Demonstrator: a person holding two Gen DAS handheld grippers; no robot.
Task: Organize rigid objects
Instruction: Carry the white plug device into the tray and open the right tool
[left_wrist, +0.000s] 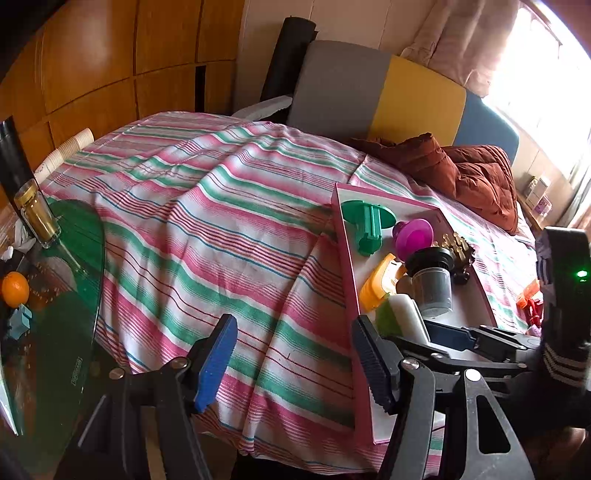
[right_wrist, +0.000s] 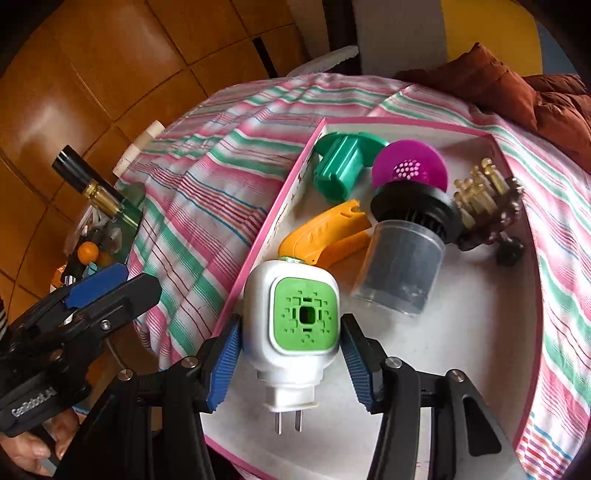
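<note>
Right claw (right_wrist: 290, 354) brackets the plug-in (right_wrist: 291, 321) over the tray (right_wrist: 461, 350), contact uncertain. Left claw (left_wrist: 295, 369) spread, empty, above the bed (left_wrist: 221, 221).

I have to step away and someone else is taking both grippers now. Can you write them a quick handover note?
Right gripper: straddling the white plug-in device with the green face over the pink-rimmed white tray; whether it grips cannot be told.
Left gripper: open, empty, above the striped bedspread.
In the tray: green plastic spool, magenta perforated cap, orange plastic tool, clear cup with black lid.
Left: settle the plug-in device; small orange and red items lie outside the tray.
</note>
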